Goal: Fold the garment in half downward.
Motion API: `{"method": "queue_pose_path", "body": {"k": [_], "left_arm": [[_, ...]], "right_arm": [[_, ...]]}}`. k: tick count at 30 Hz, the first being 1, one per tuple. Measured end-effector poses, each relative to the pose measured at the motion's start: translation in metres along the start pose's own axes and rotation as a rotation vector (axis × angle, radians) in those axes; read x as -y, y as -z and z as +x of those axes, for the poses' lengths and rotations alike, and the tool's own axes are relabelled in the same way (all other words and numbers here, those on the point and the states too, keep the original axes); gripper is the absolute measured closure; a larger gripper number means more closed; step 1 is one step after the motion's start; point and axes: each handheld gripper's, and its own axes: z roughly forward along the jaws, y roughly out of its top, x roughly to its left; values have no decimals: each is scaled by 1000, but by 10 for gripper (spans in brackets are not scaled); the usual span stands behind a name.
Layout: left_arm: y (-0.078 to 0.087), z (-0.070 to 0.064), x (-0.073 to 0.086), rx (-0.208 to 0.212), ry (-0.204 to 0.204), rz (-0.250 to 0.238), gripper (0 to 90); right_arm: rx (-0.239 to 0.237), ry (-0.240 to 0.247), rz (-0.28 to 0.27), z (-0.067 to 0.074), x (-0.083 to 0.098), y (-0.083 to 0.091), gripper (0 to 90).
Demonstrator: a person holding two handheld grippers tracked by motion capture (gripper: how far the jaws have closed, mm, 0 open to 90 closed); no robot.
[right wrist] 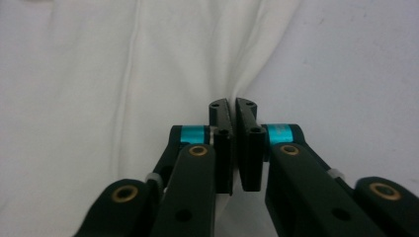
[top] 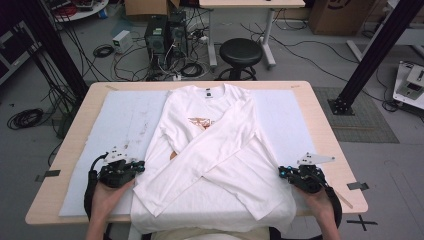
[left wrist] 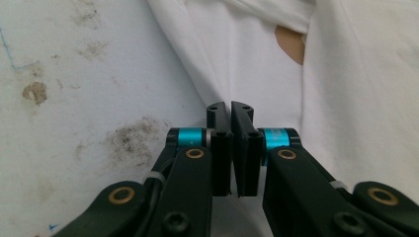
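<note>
A white long-sleeved shirt (top: 215,150) lies face up on a pale mat (top: 125,110), its sleeves crossed over the chest and its hem hanging over the near table edge. My left gripper (top: 142,167) is at the shirt's left side edge. In the left gripper view the gripper (left wrist: 230,106) has its jaws together, pinching the edge of the shirt (left wrist: 257,64). My right gripper (top: 281,172) is at the shirt's right side. In the right gripper view the gripper (right wrist: 232,102) is shut on the shirt (right wrist: 99,74), whose folds run into the tips.
The stained mat (left wrist: 74,98) covers most of the wooden table (top: 320,115). Beyond the far edge stand a black stool (top: 240,52) and computer towers (top: 165,32) among floor cables. Black frame posts rise at both far corners.
</note>
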Motion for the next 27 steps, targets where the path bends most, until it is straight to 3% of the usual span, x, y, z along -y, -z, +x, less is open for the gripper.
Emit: {"method": "queue_pose_path", "body": {"k": [2,4,6,8,10,11,12,13,14,15,19,24,27], "left_arm": [[2,0,1,19,22,12,670],[6,-1,3,17,35,12,577],[9,-3,7,9,40,21,553],[9,-7,9,-19,9,32,553],[8,-12,8,-58,-20,38,563],[7,-14,8,-75,-35,38,592],[7,-16,8,-64,-44,40,626],[7,-16,8,-64,-44,40,722],[6,-19,9,-30,-71,27,722],[6,-21,9,-33,-85,31,839],[8,-19,9,-10,-66,28,862],[15,-17,12,13,-65,14,865],[19,-18,12,25,-74,4,866]], "right_arm": [[-18,2,7,1,1,0,726],[-26,1,8,5,3,2,613],[-12,0,10,10,5,4,575],[13,14,9,15,7,4,571],[50,41,10,21,7,3,616],[45,43,13,22,6,3,681],[33,54,12,23,6,2,769],[33,54,12,23,6,2,769],[15,58,10,25,6,2,835],[17,70,7,28,6,1,859],[-7,47,-12,23,9,2,875],[-4,33,-30,19,14,10,883],[-28,24,-33,17,18,14,886]]}}
